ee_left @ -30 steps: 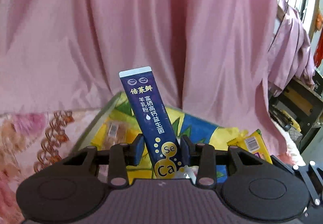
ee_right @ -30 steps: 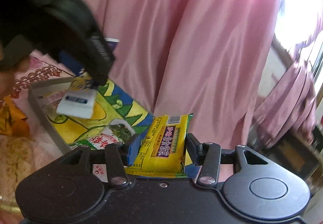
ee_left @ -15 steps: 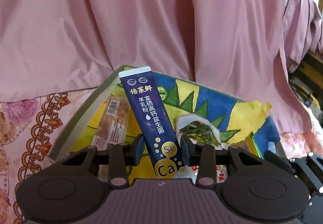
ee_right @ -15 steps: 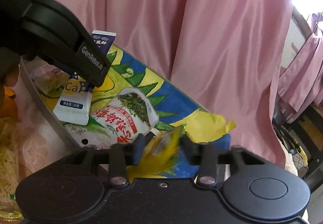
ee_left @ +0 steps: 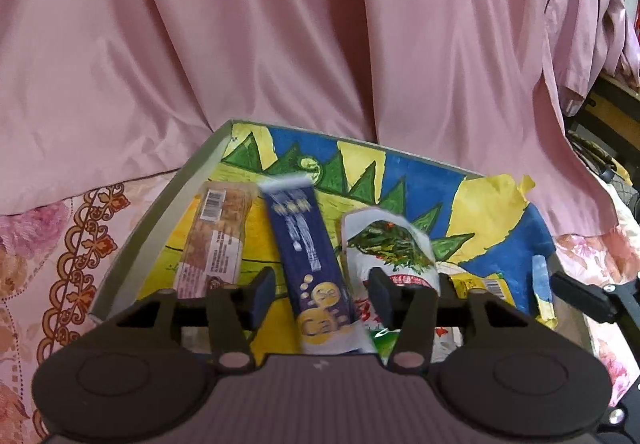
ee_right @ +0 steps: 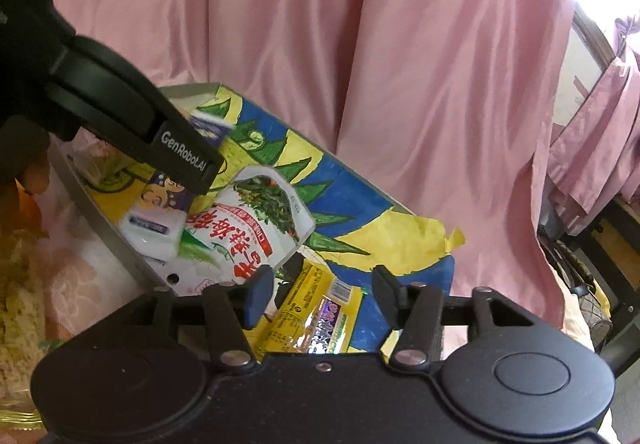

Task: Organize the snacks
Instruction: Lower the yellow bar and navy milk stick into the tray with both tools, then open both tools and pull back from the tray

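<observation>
A grey tray (ee_left: 160, 228) lined with a blue, yellow and green painted sheet holds the snacks. My left gripper (ee_left: 320, 298) hangs low over it, jaws opening. A dark blue stick sachet (ee_left: 304, 244), blurred, lies loose between the pads with gaps on both sides. Beside it lie a brown bar (ee_left: 218, 240) and a white packet with a greens picture (ee_left: 388, 244). My right gripper (ee_right: 322, 296) is opening too. A yellow packet (ee_right: 316, 316) rests on the tray lining beneath its pads, untouched. One of the left gripper's fingers (ee_right: 180, 152) crosses the right wrist view above the sachet (ee_right: 160, 200).
A pink curtain (ee_left: 320, 44) hangs right behind the tray. A floral tablecloth (ee_left: 60, 264) runs to the tray's left. Yellow crumbly snacks (ee_right: 16, 304) lie at the near left. Dark furniture (ee_left: 608, 124) stands at the far right.
Both grippers sank toward the tray and opened. The blue sachet, held upright before, has been let go and tips into the tray. The yellow packet has dropped from the right pads onto the lining.
</observation>
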Available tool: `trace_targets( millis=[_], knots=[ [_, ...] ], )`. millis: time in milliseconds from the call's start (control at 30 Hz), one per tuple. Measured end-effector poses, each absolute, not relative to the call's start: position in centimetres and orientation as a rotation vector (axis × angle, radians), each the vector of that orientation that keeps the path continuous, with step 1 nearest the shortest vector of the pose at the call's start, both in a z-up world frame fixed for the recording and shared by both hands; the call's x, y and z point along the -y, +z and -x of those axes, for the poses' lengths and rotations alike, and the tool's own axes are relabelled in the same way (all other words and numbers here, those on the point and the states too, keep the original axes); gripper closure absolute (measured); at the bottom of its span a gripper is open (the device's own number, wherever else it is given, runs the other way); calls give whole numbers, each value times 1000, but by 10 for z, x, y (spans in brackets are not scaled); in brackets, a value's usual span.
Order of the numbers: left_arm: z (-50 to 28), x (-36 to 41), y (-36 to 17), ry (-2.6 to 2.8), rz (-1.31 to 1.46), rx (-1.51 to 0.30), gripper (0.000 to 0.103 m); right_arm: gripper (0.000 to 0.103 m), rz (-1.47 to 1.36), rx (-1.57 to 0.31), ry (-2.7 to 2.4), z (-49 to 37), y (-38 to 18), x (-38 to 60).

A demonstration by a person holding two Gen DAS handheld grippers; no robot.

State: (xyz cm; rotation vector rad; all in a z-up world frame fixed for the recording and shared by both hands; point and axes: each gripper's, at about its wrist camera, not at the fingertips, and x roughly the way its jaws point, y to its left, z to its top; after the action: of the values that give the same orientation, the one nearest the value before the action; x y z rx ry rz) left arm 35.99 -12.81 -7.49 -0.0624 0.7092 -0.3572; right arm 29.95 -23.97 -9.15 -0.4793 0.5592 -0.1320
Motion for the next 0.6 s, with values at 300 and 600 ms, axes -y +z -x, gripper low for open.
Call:
trace_targets(
  millis=[300,600],
  knots=[
    [-332,104,-34,-335,93,-602,13,19,392,-475,-186,-269,-52,248],
    [-272,74,16,-241,102,-436,0,1,234,-295,-220,-208,1,256]
  ],
)
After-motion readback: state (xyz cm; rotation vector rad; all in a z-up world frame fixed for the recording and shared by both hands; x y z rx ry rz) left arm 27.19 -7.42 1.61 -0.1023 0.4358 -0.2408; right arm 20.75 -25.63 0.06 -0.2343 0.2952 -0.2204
